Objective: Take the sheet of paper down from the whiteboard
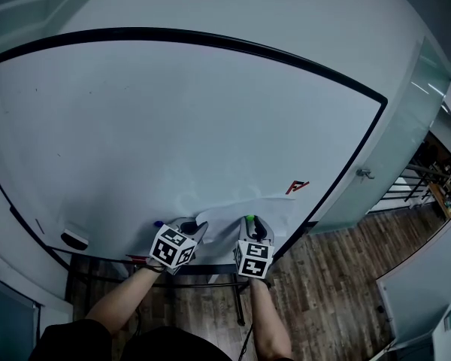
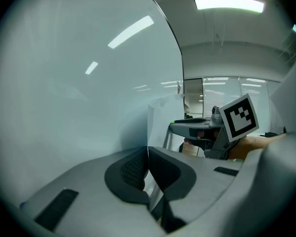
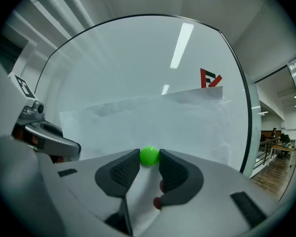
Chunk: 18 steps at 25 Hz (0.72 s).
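Here's a big whiteboard [image 1: 173, 126] with a black frame filling the wall, a wood floor [image 1: 338, 277] off to the right, and ceiling strip lights mirrored in the glossy board. Low on the board hangs the one sheet of paper [image 1: 269, 209], just under a single red logo [image 1: 297, 187]. Two tools are in play. The left hand-held gripper [image 2: 148, 161] is clenched on the sheet's left edge, the paper running straight up between its pads, curling off the board there. The right hand-held gripper [image 3: 149, 162] is just beside it, grasping one round green magnet [image 3: 149, 155] that sits on the sheet's lower part. One eraser [image 1: 75, 239] rests at the board's lower left corner, well apart from both.
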Available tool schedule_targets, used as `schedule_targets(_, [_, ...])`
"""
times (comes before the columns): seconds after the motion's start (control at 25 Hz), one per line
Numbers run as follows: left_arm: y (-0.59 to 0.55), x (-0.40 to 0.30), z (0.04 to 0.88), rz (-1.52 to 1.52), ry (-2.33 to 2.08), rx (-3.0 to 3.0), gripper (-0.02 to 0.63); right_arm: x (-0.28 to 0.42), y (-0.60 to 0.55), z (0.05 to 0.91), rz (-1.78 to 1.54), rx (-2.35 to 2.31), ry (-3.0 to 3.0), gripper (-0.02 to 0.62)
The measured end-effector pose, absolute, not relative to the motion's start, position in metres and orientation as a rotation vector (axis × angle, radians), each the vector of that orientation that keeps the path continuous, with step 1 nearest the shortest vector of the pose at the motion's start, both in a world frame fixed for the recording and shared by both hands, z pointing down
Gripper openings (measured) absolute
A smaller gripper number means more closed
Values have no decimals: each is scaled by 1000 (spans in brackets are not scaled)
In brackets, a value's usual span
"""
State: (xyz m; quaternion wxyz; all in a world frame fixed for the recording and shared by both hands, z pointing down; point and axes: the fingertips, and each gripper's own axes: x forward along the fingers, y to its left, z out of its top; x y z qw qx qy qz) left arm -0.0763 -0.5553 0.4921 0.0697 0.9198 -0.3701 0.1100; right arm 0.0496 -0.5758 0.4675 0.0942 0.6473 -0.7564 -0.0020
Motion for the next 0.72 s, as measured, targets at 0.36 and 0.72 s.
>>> schedule_targets(0.36, [-555,-86,492,368,-1156,2775,21,47,-576,472,-7,1907,-2216,133])
schedule_targets(0.72, [-552,-103,490,356,-1195,2743,21,50,-576,469,2,1912,-2229,133])
